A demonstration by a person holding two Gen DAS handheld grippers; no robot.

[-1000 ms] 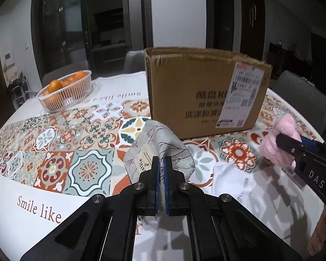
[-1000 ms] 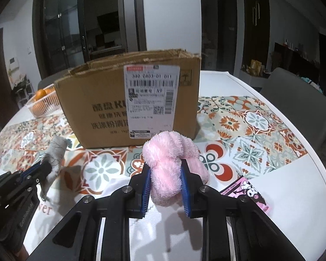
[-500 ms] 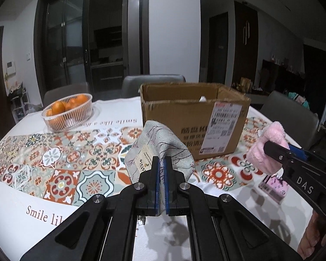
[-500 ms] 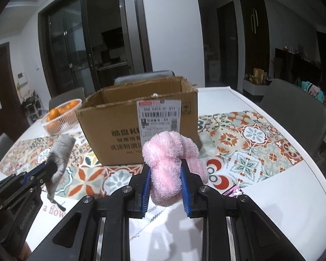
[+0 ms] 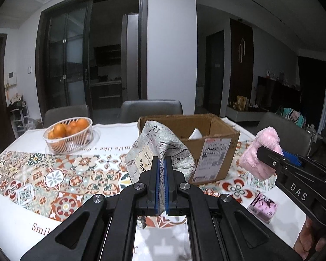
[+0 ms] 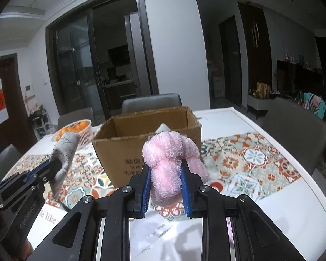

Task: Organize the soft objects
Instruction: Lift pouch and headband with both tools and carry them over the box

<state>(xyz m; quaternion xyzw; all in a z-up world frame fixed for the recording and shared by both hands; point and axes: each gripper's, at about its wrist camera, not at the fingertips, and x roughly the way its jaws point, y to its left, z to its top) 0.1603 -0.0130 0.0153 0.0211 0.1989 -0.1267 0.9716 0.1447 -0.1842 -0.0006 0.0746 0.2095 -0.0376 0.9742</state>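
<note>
My left gripper (image 5: pixel 161 163) is shut on a folded grey cloth with a dark line pattern (image 5: pixel 160 150), held up in the air above the table. In the right wrist view that grey cloth (image 6: pixel 64 154) hangs at the left from the left gripper (image 6: pixel 54 166). A fluffy pink cloth (image 6: pixel 168 163) is squeezed between the blue pads of my right gripper (image 6: pixel 165 169), also lifted off the table. From the left wrist view the pink cloth (image 5: pixel 260 152) shows at the right. Behind both stands an open cardboard box (image 6: pixel 147 143), with something white inside (image 6: pixel 163 127).
A white basket of oranges (image 5: pixel 68 133) sits at the back left of the table (image 5: pixel 21 206), which has a patterned cloth. A small pink packet (image 5: pixel 263 206) lies on the table at the right. Grey chairs (image 5: pixel 151 109) surround the table. A hand (image 5: pixel 310 237) grips the right tool.
Both grippers have risen with their cloths and tilted more level. The box now looks smaller and lower, and its open top and inside have come into view.
</note>
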